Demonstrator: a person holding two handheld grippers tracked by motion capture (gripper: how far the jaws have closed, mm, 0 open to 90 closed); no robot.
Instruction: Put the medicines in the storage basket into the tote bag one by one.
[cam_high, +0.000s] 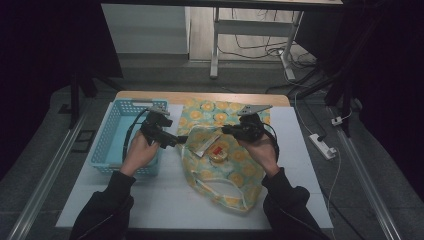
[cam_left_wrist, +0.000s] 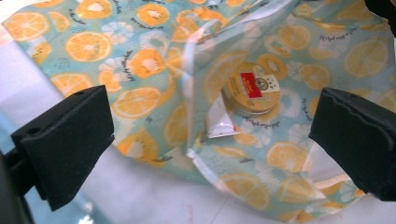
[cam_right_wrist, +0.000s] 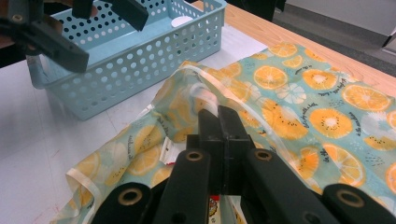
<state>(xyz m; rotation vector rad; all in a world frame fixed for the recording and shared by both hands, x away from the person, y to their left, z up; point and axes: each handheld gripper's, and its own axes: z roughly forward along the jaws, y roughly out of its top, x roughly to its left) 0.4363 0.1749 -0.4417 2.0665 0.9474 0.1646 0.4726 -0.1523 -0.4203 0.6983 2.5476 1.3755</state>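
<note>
A bag (cam_high: 220, 170) printed with orange slices lies flat in the middle of the white table. My right gripper (cam_high: 225, 129) reaches in from the right and is shut on the bag's upper rim (cam_right_wrist: 205, 93), holding the mouth raised. Inside the bag (cam_left_wrist: 140, 60) lie a round tin with a red label (cam_left_wrist: 252, 88) and a white packet (cam_left_wrist: 219, 123). My left gripper (cam_high: 181, 140) points at the bag's mouth from the left. Its jaws (cam_left_wrist: 210, 140) stand wide open with nothing between them. From the high view the tin (cam_high: 218, 152) sits just under the lifted edge.
A light blue perforated basket (cam_high: 107, 145) stands at the left of the table, right behind my left hand; a small white round thing (cam_right_wrist: 182, 21) lies in it. Bare white tabletop (cam_high: 165, 200) runs along the front. A power strip (cam_high: 322, 146) lies on the floor to the right.
</note>
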